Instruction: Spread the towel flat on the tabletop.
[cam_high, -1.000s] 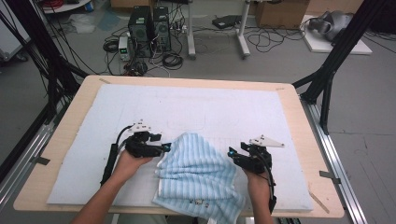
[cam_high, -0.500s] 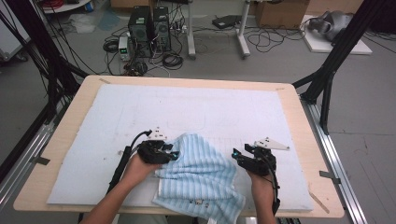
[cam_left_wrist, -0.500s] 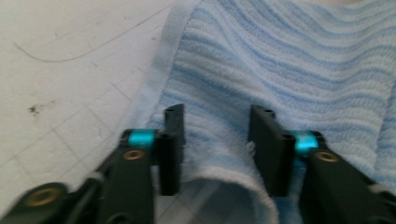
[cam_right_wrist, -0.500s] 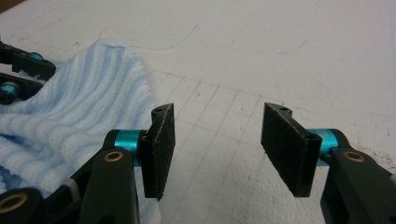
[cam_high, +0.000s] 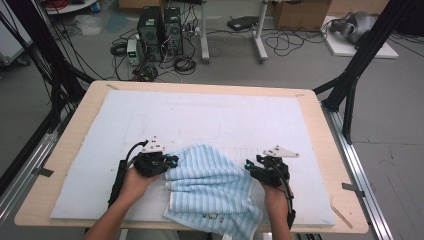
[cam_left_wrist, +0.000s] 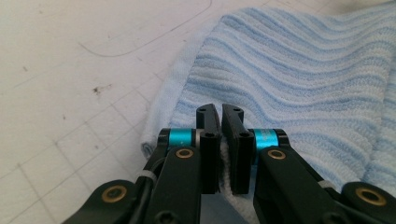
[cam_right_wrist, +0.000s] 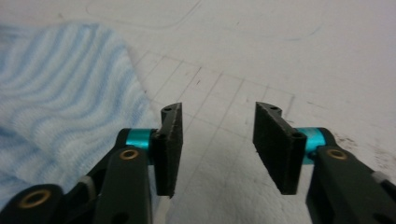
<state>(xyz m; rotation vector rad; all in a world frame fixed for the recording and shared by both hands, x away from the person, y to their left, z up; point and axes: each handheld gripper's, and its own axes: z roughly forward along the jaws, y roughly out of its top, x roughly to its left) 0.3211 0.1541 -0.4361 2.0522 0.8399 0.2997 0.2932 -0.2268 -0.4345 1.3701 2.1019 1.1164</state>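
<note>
Blue striped towel (cam_high: 212, 187) lies crumpled on the mat (cam_high: 200, 120), unfolded. The left gripper (cam_left_wrist: 220, 140) has just been closing and now pinches its left edge. The right gripper (cam_right_wrist: 217, 144), jaws narrowing but still apart, holds nothing beside the towel's right edge.

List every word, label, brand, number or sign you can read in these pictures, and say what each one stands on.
No text can be read here.
Towel: small dark marks near its front edge, too small and blurred to read.
White mat: only faint drawn lines and a grid, no letters or numbers.
Computer towers on the floor: any labels are too small to read.
</note>
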